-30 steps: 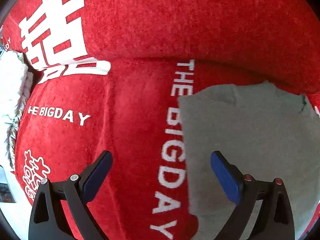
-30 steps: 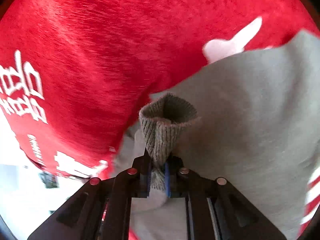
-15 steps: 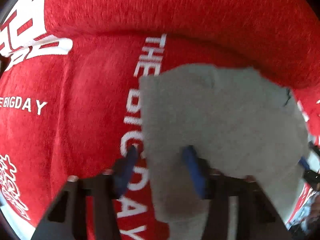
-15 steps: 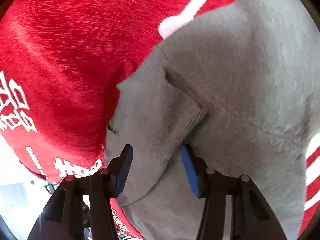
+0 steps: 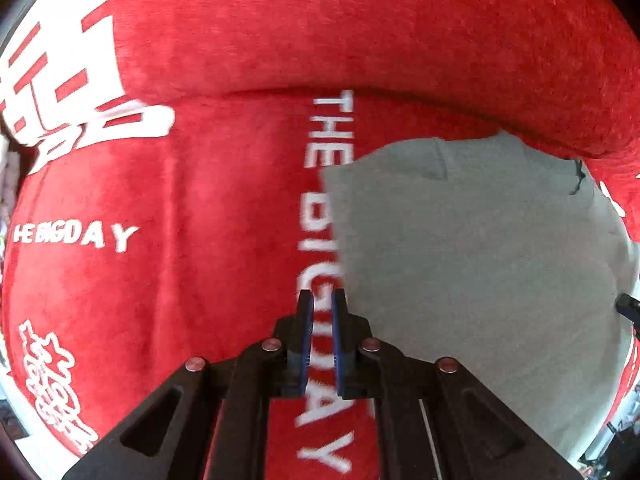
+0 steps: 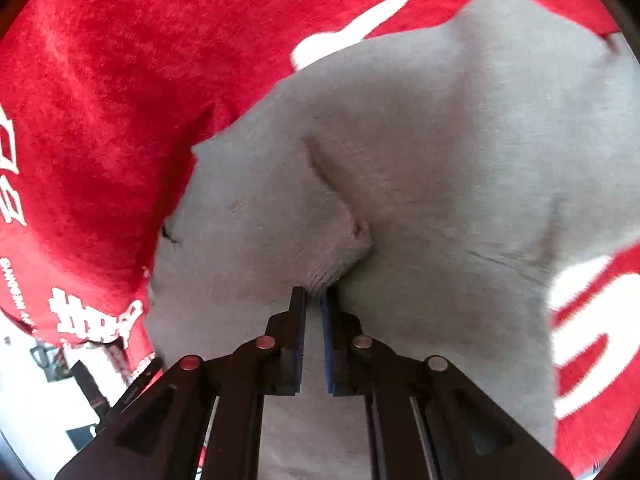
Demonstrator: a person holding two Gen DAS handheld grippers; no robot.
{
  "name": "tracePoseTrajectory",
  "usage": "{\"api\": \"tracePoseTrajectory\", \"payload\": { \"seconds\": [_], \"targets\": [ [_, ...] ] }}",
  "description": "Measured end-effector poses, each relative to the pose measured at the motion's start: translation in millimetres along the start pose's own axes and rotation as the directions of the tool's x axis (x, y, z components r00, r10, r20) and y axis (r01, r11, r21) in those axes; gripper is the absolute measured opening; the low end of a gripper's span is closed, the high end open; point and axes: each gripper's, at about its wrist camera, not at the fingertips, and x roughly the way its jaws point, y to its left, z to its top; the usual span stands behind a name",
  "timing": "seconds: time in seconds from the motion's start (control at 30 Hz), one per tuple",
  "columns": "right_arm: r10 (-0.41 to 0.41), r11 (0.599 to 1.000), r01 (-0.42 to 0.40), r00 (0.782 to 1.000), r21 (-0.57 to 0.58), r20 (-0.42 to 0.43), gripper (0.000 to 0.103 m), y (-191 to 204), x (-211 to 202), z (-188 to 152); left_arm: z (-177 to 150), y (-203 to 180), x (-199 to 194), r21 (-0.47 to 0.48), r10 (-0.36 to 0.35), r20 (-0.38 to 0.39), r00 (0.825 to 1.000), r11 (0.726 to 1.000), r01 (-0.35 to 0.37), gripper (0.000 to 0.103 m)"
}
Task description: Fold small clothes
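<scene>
A small grey garment [image 5: 472, 240] lies folded flat on a red plush cover with white lettering [image 5: 200, 184]. In the left wrist view my left gripper [image 5: 322, 294] is shut and empty, over the red cover just left of the garment's left edge. In the right wrist view the same grey garment [image 6: 420, 140] fills the frame, with a folded-over sleeve and ribbed cuff [image 6: 328, 268] on top. My right gripper [image 6: 314, 294] is nearly shut, its tips right at the cuff; no cloth shows between the pads.
The red cover rises into a thick padded back or bolster [image 5: 360, 28] behind the garment. Past the cover's left edge in the right wrist view are a pale floor and dark furniture legs [image 6: 88, 384].
My right gripper let go of the ribbed cuff, laid the sleeve on the garment, then closed again. My left gripper went from wide open to shut and moved off the garment's edge leftward.
</scene>
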Motion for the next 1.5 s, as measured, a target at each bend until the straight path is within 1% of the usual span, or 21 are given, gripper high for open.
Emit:
{"api": "tracePoseTrajectory", "payload": {
  "seconds": [0.07,0.17,0.23,0.33,0.37,0.4,0.43,0.5,0.57,0.63,0.73,0.8,0.83,0.9,0.93,1.03,1.13,1.23,1.3,1.4,1.5],
  "targets": [
    [-0.004,1.0,0.004,1.0,-0.022,0.006,0.014,3.7,-12.7,-3.1,-4.0,5.4,-11.8,-0.022,-0.035,0.006,0.999,0.999,0.035,0.01],
    [-0.01,0.993,0.015,0.999,-0.118,0.042,0.014,19.5,-28.0,-6.5,-7.8,-8.0,-27.4,0.001,-0.054,0.04,0.998,0.999,0.054,0.01],
    [-0.024,0.984,0.035,0.998,-0.177,0.062,0.014,30.0,-30.6,-6.0,-9.8,-29.0,-25.7,0.04,-0.065,0.044,0.997,0.997,0.063,0.01],
    [-0.036,0.972,0.05,0.997,-0.229,0.065,0.014,47.1,-14.9,-0.5,-18.2,-53.3,-4.8,0.079,-0.009,0.002,1.0,0.997,0.009,0.01],
    [-0.064,0.966,0.077,0.996,-0.246,0.06,0.014,48.6,-9.2,1.2,-20.9,-55.8,3.6,0.072,-0.003,-0.013,1.0,0.997,0.004,0.01],
    [-0.107,0.961,0.117,0.993,-0.249,0.051,0.014,47.0,-2.5,1.7,-22.2,-53.3,9.9,0.066,0.005,-0.018,1.0,0.998,-0.004,0.01],
    [-0.135,0.96,0.141,0.99,-0.24,0.039,0.012,41.4,1.7,1.4,-25.9,-52.8,8.2,0.063,0.009,0.004,1.0,0.998,-0.01,0.01],
    [-0.095,0.975,0.098,0.995,-0.199,0.026,0.01,27.5,1.2,-1.8,-28.9,-55.8,5.3,0.077,0.022,-0.001,1.0,0.997,-0.021,0.01],
    [-0.121,0.977,0.12,0.993,-0.177,0.007,0.011,14.3,-1.6,-6.2,-30.6,-58.6,2.2,0.104,0.039,-0.012,0.999,0.994,-0.038,0.01],
    [-0.068,0.987,0.067,0.998,-0.146,-0.002,0.011,0.3,-12.8,-10.8,-30.0,-64.3,-0.7,0.128,0.057,-0.025,0.998,0.99,-0.054,0.011],
    [-0.053,0.988,0.05,0.999,-0.146,-0.012,0.013,-9.1,-29.4,-16.2,-26.6,-75.0,-9.0,0.123,0.046,-0.042,0.998,0.992,-0.04,0.011],
    [-0.041,0.989,0.038,0.999,-0.144,-0.018,0.021,-15.7,-40.7,-21.4,-24.3,-83.1,-11.4,0.127,0.058,-0.042,0.997,0.99,-0.052,0.011],
    [-0.038,0.989,0.034,0.999,-0.141,-0.022,0.025,-19.6,-45.7,-23.4,-23.5,-89.5,-12.4,0.136,0.084,-0.04,0.996,0.988,-0.078,0.011],
    [-0.032,0.992,0.03,0.999,-0.12,-0.019,0.049,-26.9,-53.3,-25.3,-24.5,-101.6,-14.4,0.152,0.091,-0.032,0.995,0.985,-0.085,0.011],
    [-0.022,0.994,0.02,1.0,-0.104,-0.015,0.053,-30.2,-57.5,-25.3,-25.5,-108.1,-16.2,0.159,0.077,-0.029,0.997,0.985,-0.071,0.011],
    [0.009,0.999,-0.009,1.0,-0.049,0.001,0.054,-45.8,-69.2,-23.6,-28.1,-127.8,-17.8,0.183,0.063,-0.032,0.998,0.982,-0.056,0.011],
    [0.037,0.999,-0.037,0.999,0.002,0.021,0.06,-70.2,-83.2,-17.7,-28.4,-146.2,-11.8,0.202,0.056,-0.053,0.997,0.978,-0.045,0.012],
    [0.049,0.998,-0.051,0.998,0.046,0.046,0.062,-94.5,-94.8,-10.2,-29.3,-163.5,-4.3,0.211,0.072,-0.08,0.994,0.976,-0.054,0.103],
    [0.052,0.996,-0.057,0.997,0.075,0.064,0.063,-108.6,-99.9,-5.2,-30.6,-174.9,-8.8,0.223,0.082,-0.047,0.996,0.972,-0.07,0.102],
    [0.059,0.99,-0.071,0.994,0.123,0.097,0.068,-132.8,-109.5,1.7,-29.7,-192.8,-8.0,0.246,0.074,-0.057,0.996,0.968,-0.058,0.102],
    [0.048,0.979,-0.073,0.99,0.19,0.136,0.068,-161.2,-120.4,9.9,-25.6,-209.5,-10.0,0.241,0.073,-0.049,0.996,0.969,-0.059,0.102]
  ]
}}
